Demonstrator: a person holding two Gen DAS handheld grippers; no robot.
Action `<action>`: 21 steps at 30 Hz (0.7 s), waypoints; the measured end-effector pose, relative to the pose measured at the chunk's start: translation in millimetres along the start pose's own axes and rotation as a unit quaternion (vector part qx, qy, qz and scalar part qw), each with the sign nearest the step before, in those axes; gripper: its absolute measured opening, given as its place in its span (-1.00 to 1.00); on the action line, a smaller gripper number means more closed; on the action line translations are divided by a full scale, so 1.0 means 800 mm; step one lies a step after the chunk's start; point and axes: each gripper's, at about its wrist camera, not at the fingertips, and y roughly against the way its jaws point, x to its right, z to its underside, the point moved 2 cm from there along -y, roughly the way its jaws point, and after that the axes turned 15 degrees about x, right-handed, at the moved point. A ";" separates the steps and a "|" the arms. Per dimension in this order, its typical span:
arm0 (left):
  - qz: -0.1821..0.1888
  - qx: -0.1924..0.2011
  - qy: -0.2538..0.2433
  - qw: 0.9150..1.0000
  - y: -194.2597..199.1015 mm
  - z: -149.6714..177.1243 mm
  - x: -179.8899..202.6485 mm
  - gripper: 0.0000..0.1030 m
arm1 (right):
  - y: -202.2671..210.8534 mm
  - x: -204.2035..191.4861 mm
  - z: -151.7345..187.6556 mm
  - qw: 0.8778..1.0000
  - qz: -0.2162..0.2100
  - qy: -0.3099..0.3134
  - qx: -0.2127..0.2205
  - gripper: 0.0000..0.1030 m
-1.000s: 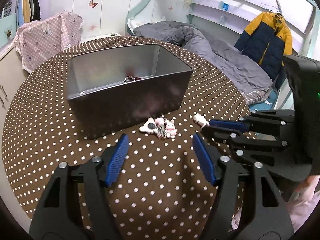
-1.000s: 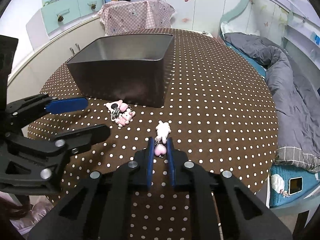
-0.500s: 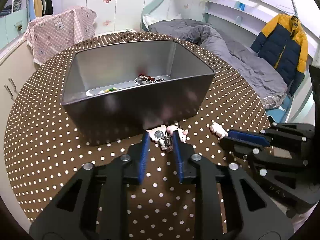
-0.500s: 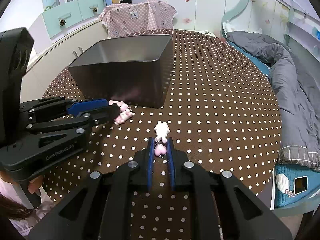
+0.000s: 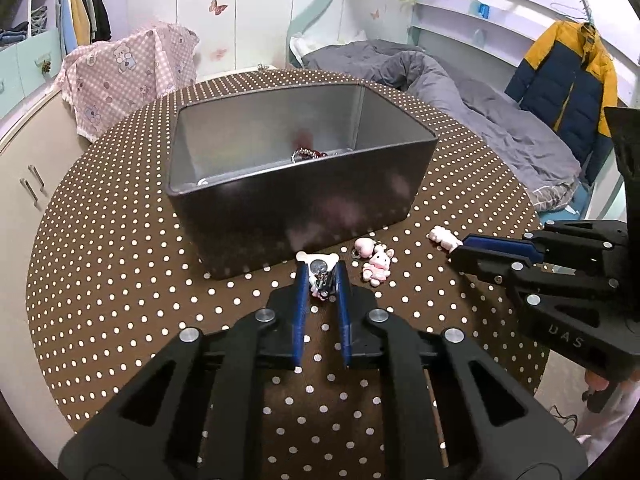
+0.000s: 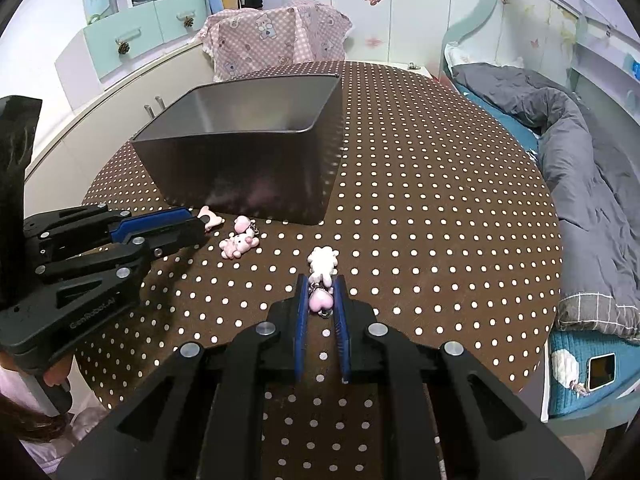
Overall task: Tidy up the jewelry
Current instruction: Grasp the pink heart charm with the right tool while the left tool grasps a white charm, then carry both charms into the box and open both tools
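Two grippers, both pinching. Left gripper (image 5: 322,278), jaws just closed, clamps the white-and-pink charm keychain (image 5: 320,272) before the dark metal bin (image 5: 296,204). Right gripper (image 6: 320,294) nips the pink heart charm (image 6: 320,301); its white figure (image 6: 322,262) points away along the fingers, on the brown dotted tablecloth (image 6: 420,240).

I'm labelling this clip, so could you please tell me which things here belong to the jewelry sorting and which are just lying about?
Job:
- left gripper, just closed on bear charm
- right gripper, holding heart charm
- loose pink charm
- metal bin

Lying about:
- jacket
- duvet
- phone

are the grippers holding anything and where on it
Left gripper, jaws just closing, pinches a charm at its clasp end. Right gripper pinches another charm's pink heart.
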 end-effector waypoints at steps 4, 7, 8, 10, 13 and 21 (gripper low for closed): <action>0.001 0.008 -0.002 1.000 0.005 -0.004 0.001 -0.74 | 0.004 -0.002 -0.005 1.000 0.000 0.001 0.007 -0.78; 0.005 0.012 -0.004 1.000 0.009 -0.006 0.002 -0.74 | 0.007 -0.001 -0.009 1.000 0.001 0.002 0.013 -0.78; 0.002 0.012 -0.005 1.000 0.009 -0.006 0.002 -0.74 | 0.007 0.000 -0.010 1.000 0.002 0.001 0.014 -0.78; 0.000 0.010 -0.001 1.000 0.009 -0.005 -0.001 -0.74 | 0.007 0.001 -0.010 1.000 0.004 -0.002 0.015 -0.78; 0.005 0.015 0.006 1.000 0.015 -0.006 -0.006 -0.74 | 0.009 0.004 -0.012 1.000 0.007 -0.004 0.017 -0.79; 0.011 0.051 -0.001 0.999 0.042 -0.028 -0.001 -0.74 | 0.028 0.006 -0.044 0.998 0.011 0.005 0.059 -0.79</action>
